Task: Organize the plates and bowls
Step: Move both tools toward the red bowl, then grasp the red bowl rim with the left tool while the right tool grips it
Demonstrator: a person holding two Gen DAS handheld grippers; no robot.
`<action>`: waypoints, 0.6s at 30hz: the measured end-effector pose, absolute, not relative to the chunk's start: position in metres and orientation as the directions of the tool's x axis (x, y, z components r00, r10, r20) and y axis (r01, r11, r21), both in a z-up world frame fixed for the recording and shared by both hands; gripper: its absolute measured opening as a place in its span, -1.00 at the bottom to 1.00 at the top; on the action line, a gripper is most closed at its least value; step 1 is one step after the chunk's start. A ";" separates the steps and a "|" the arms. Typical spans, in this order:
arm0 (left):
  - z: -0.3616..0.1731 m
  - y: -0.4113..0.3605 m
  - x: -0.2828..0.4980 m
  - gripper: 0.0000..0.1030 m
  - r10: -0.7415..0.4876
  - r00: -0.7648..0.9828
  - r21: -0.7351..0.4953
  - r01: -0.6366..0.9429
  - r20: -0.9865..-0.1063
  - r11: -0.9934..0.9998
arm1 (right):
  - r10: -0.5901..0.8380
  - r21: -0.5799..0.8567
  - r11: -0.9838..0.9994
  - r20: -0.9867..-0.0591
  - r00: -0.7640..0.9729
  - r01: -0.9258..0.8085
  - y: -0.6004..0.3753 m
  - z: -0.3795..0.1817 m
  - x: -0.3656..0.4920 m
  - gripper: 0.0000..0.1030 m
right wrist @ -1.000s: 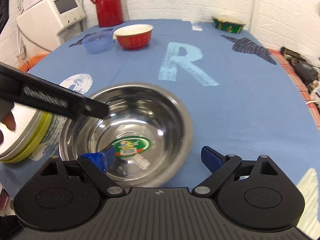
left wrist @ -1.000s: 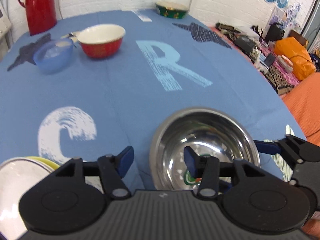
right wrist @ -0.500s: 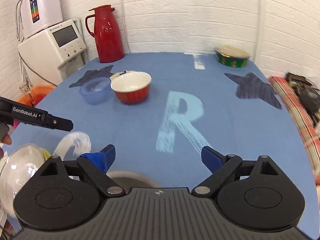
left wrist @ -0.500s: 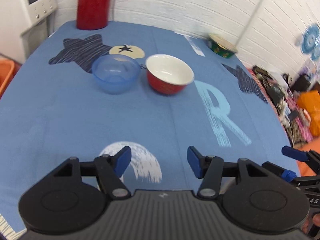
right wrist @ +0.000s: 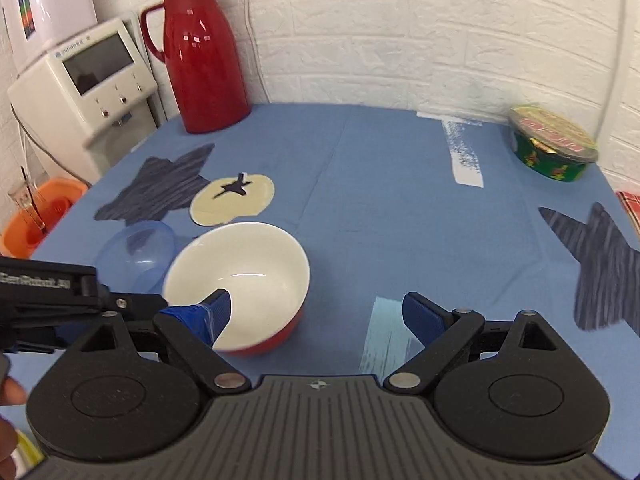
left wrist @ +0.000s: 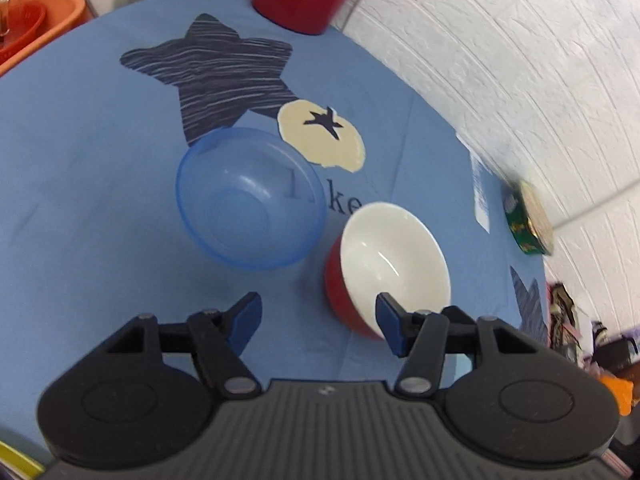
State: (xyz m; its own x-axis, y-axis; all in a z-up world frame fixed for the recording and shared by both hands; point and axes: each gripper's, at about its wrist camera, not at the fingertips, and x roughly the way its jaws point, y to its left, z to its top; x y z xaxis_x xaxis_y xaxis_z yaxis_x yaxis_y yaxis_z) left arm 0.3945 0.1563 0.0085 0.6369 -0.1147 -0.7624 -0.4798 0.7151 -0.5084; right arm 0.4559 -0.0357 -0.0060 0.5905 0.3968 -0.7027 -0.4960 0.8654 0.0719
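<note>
A red bowl with a white inside [left wrist: 390,256] [right wrist: 240,276] stands on the blue tablecloth, and a clear blue plastic bowl [left wrist: 250,198] [right wrist: 136,252] sits just to its left. My left gripper [left wrist: 318,322] hovers open just short of both bowls, its right fingertip over the red bowl's near rim. My right gripper [right wrist: 316,314] is open too, its left finger above the red bowl's inside. The left gripper's black body enters the right wrist view from the left edge. Nothing is held by either gripper.
A red thermos jug [right wrist: 202,52] stands at the back by the white brick wall, beside a white appliance [right wrist: 86,88]. A green lidded tub [right wrist: 554,142] sits at the back right. An orange basin [right wrist: 40,216] lies beyond the table's left edge.
Both grippers have moved forward from the steel bowl, which has dropped out of view, toward the red and blue bowls. Both stayed open.
</note>
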 end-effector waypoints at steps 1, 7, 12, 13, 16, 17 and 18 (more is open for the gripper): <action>0.006 0.156 0.398 0.12 -0.106 0.633 -0.504 -0.492 -0.767 0.710 | 0.395 0.065 0.860 -0.712 0.581 -0.505 -0.033 -0.012 0.462 0.55; -0.008 0.152 0.412 0.12 -0.066 0.592 -0.460 -0.546 -0.803 0.700 | 0.377 0.018 0.838 -0.743 0.553 -0.546 -0.017 -0.041 0.486 0.55; -0.012 0.155 0.412 0.16 -0.077 0.588 -0.468 -0.551 -0.805 0.691 | 0.319 -0.039 0.838 -0.774 0.547 -0.544 -0.010 -0.045 0.494 0.56; -0.012 0.156 0.412 0.15 -0.082 0.584 -0.467 -0.548 -0.807 0.694 | 0.295 -0.060 0.833 -0.792 0.534 -0.550 -0.009 -0.043 0.493 0.56; -0.013 0.154 0.413 0.15 -0.108 0.567 -0.470 -0.544 -0.817 0.696 | 0.209 -0.146 0.798 -0.843 0.495 -0.585 -0.004 -0.034 0.490 0.57; -0.012 0.153 0.413 0.15 -0.118 0.567 -0.474 -0.537 -0.816 0.698 | 0.180 -0.174 0.787 -0.853 0.490 -0.592 -0.004 -0.033 0.487 0.57; -0.012 0.152 0.413 0.15 -0.127 0.563 -0.475 -0.532 -0.817 0.701 | 0.164 -0.189 0.779 -0.859 0.486 -0.598 -0.004 -0.031 0.484 0.57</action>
